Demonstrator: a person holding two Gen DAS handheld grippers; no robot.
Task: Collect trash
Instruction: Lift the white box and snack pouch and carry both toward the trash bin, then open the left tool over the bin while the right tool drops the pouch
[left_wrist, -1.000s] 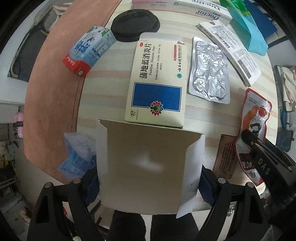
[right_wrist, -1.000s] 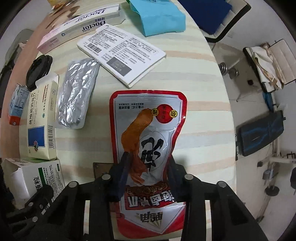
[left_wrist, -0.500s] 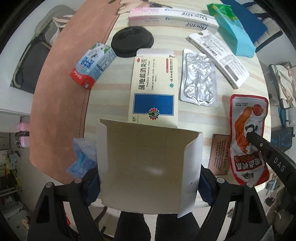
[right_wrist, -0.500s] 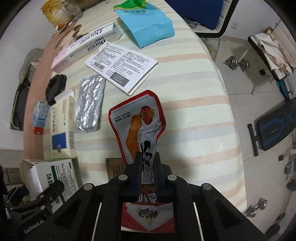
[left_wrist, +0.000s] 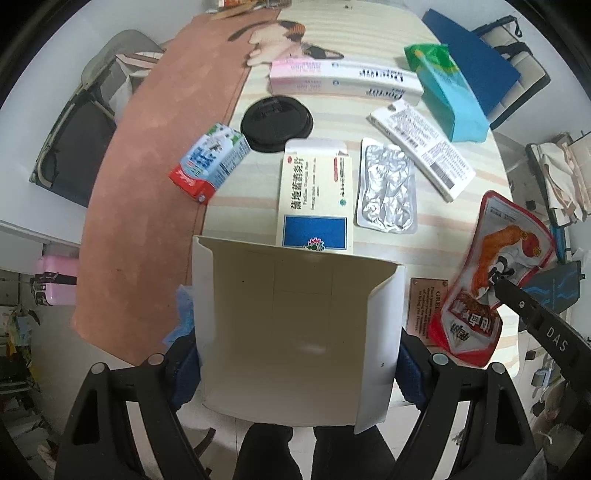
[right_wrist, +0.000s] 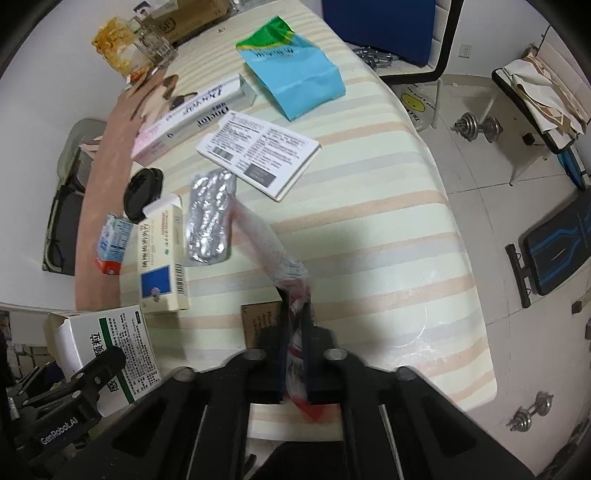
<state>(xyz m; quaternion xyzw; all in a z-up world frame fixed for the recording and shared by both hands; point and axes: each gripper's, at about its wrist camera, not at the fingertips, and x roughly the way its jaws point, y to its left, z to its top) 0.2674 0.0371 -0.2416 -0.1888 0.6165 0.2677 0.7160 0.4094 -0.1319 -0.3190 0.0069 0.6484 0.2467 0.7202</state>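
Holding open white carton (left_wrist: 295, 332) in our left gripper (left_wrist: 295, 362), jaws clamped on its two side walls, carton mouth facing up over near edge of striped tabletop (right_wrist: 369, 229). Our right gripper (right_wrist: 295, 354) pinches red snack wrapper (left_wrist: 491, 273), lifted clear of tabletop, just right of carton. Yellow medicine box (left_wrist: 316, 199), foil blister pack (left_wrist: 386, 192), milk carton (left_wrist: 208, 162) lie on tabletop beyond.

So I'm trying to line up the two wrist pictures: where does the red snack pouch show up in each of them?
Left wrist view: the red snack pouch is at the far right, lifted off the table, pinched by the right gripper.
Right wrist view: the pouch is at bottom centre, edge-on and blurred, clamped between the fingers.
Shared landmark: the silver blister pack, lying to the pouch's left in both.
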